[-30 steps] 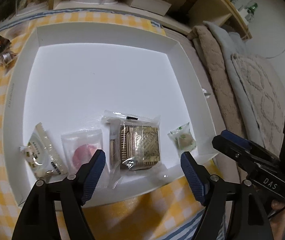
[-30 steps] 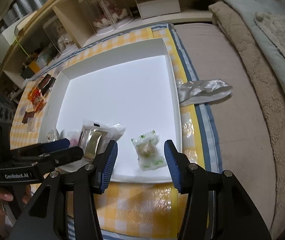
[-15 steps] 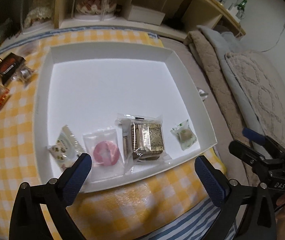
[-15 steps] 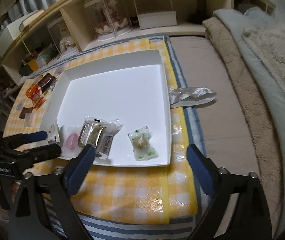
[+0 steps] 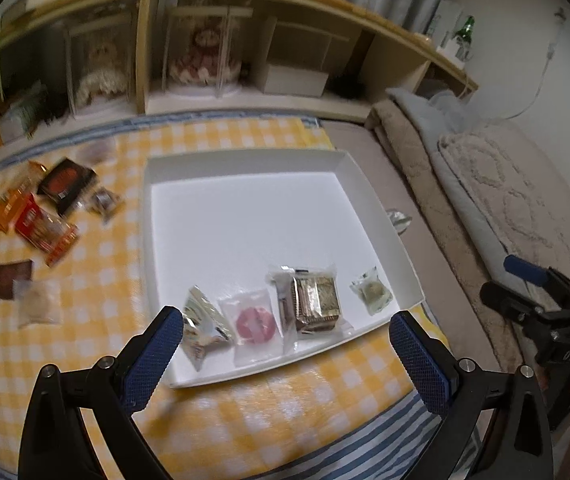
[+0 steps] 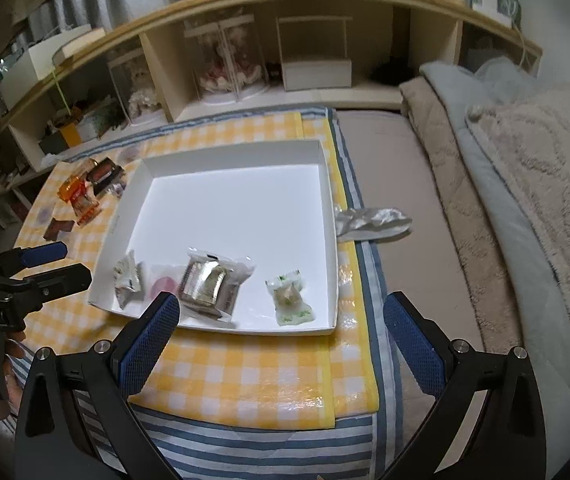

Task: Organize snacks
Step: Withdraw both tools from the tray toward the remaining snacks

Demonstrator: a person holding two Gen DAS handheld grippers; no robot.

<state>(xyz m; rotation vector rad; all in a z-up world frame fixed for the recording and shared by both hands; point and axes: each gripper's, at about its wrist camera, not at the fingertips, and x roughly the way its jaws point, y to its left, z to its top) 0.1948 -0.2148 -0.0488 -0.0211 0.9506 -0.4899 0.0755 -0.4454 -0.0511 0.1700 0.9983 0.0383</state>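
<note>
A white box [image 5: 157, 184] [image 6: 327, 184] sits on the yellow checked cloth. Along its near edge lie a silver packet [image 5: 201, 328] [image 6: 127, 278], a pink round snack [image 5: 255, 324] [image 6: 163, 286], a gold-wrapped snack [image 5: 315, 300] [image 6: 205, 282] and a small green-printed snack [image 5: 373, 292] [image 6: 291, 296]. Several loose snacks [image 5: 45, 216] [image 6: 85, 192] lie on the cloth left of the box. My left gripper [image 5: 285, 344] is open and empty above the near edge. My right gripper [image 6: 281, 330] is open and empty, also back from the box.
A crumpled silver wrapper [image 6: 373, 220] [image 5: 399, 220] lies right of the box on the beige mat. Folded blankets [image 6: 525, 184] lie at the right. A low shelf [image 6: 245, 64] with display cases stands behind the cloth.
Both grippers have drawn back and up from the box and opened wider. The snacks in the box have stayed put.
</note>
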